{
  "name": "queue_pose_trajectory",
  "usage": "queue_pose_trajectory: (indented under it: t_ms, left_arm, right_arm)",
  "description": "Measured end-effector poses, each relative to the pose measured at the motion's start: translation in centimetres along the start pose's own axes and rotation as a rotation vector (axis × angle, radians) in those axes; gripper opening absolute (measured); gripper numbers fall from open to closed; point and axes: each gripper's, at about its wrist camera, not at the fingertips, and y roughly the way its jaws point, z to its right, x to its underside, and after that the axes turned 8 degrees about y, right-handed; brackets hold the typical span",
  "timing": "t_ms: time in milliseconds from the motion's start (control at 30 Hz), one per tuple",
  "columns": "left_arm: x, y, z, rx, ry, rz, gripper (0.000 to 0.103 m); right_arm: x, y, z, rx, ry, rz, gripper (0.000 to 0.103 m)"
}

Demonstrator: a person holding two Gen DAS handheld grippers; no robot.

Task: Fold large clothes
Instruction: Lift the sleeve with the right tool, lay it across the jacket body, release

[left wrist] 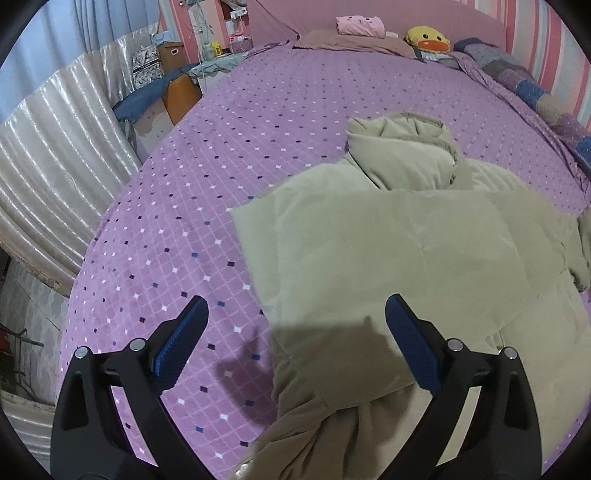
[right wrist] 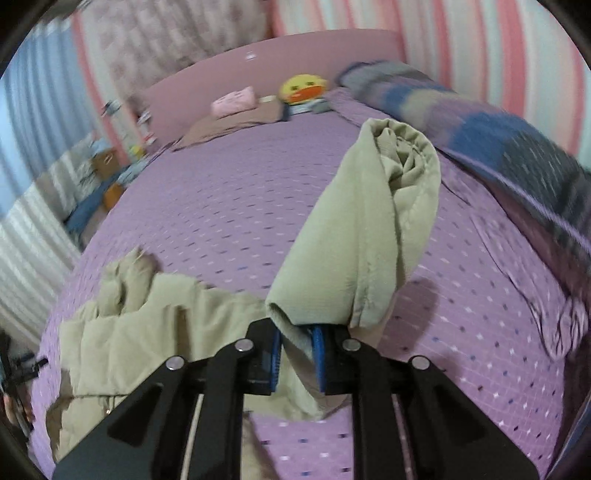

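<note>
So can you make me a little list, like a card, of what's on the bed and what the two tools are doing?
surface: purple bedspread with small diamonds
garment: beige coat, partly folded, lying on the bedspread
left tool: open, holding nothing, above the coat's near edge
right tool: shut on the coat's sleeve, which hangs raised off the bed
far end of bed: yellow duck plush, pink folded cloth
right edge: patchwork blanket
</note>
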Motion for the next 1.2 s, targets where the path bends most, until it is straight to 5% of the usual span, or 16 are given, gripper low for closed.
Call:
queue_pose_trajectory:
  t_ms: [267, 367, 567, 700, 800, 900, 967, 1200]
  left_arm:
    - [0.8, 0.8, -1.3, 0.026, 0.025, -0.044, 0.096]
    - [1.6, 1.5, -2.0, 0.028, 0.026, -0.08, 0.088]
    - [2.4, 0.5, -4.3, 0.045, -0.001, -0.055, 0.086]
    - [2.9, 0.2, -5.9, 0.048, -0.041, -0.048, 0.091]
    - [3.4, 0.4, -6.8, 0.073, -0.089, -0.062, 0.095]
    - [4.0, 0.4, -7.0, 0.078, -0.102, -0.069, 0.095]
    - [4.1, 0.3, -6.8, 0.075, -0.094, -0.071, 0.095]
    - [3.7, -0.7, -5.1, 0.072, -0.057, -0.066, 0.097]
  right_arm:
    - [3.7, 2.8, -14.3, -0.079, -0.261, -0.11, 0.015]
    - [5.7, 4.2, -18.0, -0.126, -0.281, -0.17, 0.015]
    - [8.2, 4.4, -28.5, -0.274, -0.396, -0.234, 0.015]
    - [11.5, 6.2, -34.7, -0.278, -0.485, -0.315, 0.015]
    - [14.8, 9.3, -35.6, -0.192, -0.507, -0.398, 0.019]
    - [17.4, 11.2, -35.0, -0.15, -0.491, -0.478, 0.034]
    - [17.8, 10.5, -34.6, -0.19, -0.48, -0.485, 0.065]
    - [17.4, 6.0, -31.8, -0.196, -0.521, -0.448, 0.071]
